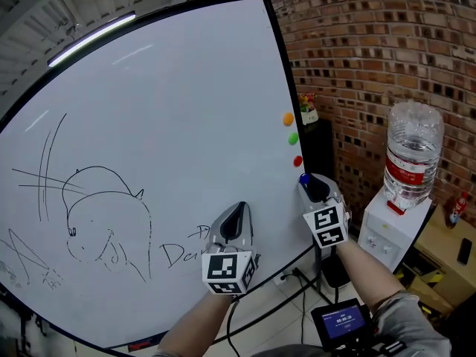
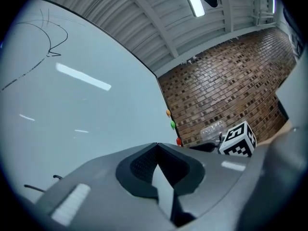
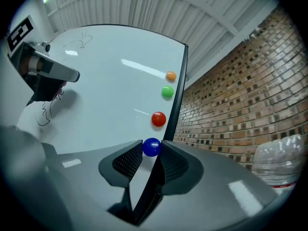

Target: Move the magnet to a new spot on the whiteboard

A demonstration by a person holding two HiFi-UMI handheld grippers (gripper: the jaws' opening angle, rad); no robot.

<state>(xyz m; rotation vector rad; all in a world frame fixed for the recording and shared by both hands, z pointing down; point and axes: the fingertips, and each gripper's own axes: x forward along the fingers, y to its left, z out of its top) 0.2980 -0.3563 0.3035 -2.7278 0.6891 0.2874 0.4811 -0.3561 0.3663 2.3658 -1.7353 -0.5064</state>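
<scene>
Blue magnet [image 3: 151,147] is sitting at the whiteboard's [image 1: 163,125] right edge, just below the red magnet [image 3: 159,119], and the right gripper [image 3: 150,153] is pinching it between its fingers. Being round, it could be slipping free if pulled off askew. The left gripper [image 2: 156,146] is holding its fingers pressed together, empty.

I am facing a whiteboard that is carrying magnets and marker lines.
The whiteboard [image 1: 163,110] is holding four round magnets in a column along its right edge: the orange magnet [image 1: 288,118] farthest from me, then the green magnet [image 1: 293,137], the red magnet [image 1: 297,161], and the blue magnet [image 1: 303,178] nearest. A marker sketch [image 1: 97,222] is sprawling over its left part, with writing [image 1: 182,255] trailing just to the right.
</scene>
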